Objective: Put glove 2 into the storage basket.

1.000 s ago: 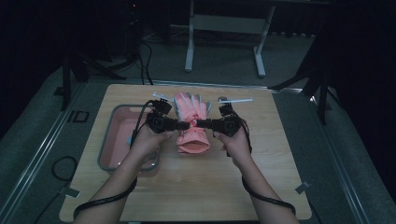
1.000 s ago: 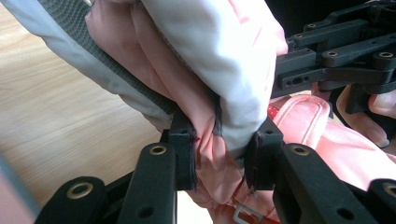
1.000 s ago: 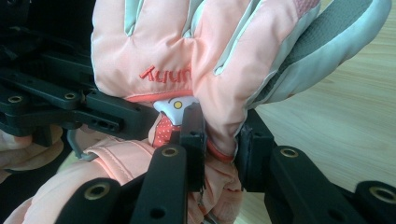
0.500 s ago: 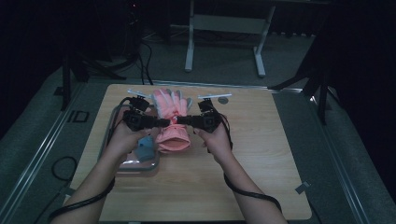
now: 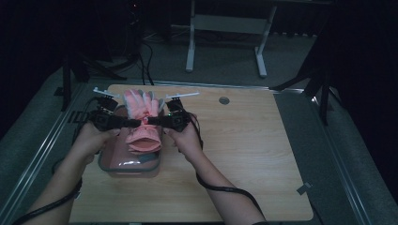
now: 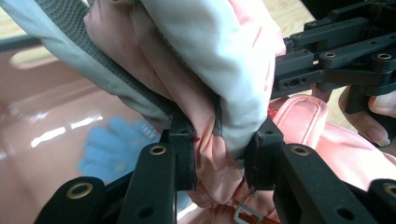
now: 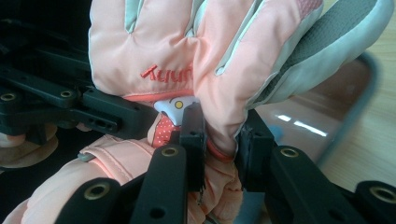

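Observation:
A pink and grey padded glove hangs in the air above a pink tray at the table's left side. My left gripper pinches it from the left and my right gripper from the right, both at its wrist. In the left gripper view my jaws are shut on the glove's bunched fabric, and the right gripper's black linkage is close behind. In the right gripper view my jaws clamp the glove just below its red lettering. A blue thing lies in the tray under the glove.
The wooden table stretches bare to the right of my hands. A small round grommet sits near its far edge. The tray's grey rim runs beside the glove. Beyond the table stand a white frame and dark stands.
Both grippers have carried the glove leftwards from the middle of the table to above the pink tray. Their hold on the glove is unchanged.

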`<action>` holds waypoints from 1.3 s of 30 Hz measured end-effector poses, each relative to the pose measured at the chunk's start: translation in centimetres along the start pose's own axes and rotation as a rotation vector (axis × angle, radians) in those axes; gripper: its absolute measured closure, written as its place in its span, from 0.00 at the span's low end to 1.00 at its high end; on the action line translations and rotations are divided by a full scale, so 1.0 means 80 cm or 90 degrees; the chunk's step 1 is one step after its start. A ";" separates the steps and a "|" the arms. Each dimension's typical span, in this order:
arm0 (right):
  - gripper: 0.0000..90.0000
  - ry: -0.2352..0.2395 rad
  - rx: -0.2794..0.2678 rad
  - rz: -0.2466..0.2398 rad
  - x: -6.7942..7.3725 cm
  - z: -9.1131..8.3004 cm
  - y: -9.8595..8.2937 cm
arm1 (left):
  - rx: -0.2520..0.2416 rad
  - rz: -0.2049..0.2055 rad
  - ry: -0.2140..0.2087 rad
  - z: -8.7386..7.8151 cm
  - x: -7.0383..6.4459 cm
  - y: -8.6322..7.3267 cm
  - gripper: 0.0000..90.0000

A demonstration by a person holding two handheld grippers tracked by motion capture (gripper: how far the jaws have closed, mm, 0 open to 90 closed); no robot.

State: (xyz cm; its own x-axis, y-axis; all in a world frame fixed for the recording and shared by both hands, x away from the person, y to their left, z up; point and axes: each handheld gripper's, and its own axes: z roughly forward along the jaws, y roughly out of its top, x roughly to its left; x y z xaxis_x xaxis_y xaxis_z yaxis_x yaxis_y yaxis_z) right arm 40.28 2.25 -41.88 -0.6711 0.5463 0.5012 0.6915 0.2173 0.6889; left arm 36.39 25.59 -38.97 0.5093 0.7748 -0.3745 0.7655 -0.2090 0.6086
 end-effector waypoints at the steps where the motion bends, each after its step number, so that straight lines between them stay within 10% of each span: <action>1: 0.83 0.001 0.001 0.002 0.002 0.008 -0.001 | 0.008 -0.003 0.001 -0.003 0.013 -0.006 0.77; 15: 0.83 -0.031 0.061 -0.001 -0.012 0.073 -0.039 | 0.039 -0.052 -0.011 0.039 0.062 -0.056 0.77; 39: 0.75 -0.101 0.170 -0.048 -0.014 0.091 -0.054 | 0.081 -0.099 0.009 0.070 0.064 -0.080 0.73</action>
State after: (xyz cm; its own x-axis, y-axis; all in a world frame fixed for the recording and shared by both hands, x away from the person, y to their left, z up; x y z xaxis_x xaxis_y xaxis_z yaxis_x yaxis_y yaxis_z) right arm 40.00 6.62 -49.23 -0.6879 0.6352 0.3513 0.7010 0.4557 0.5486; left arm 36.31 27.54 -48.69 0.3758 0.8115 -0.4475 0.8786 -0.1585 0.4505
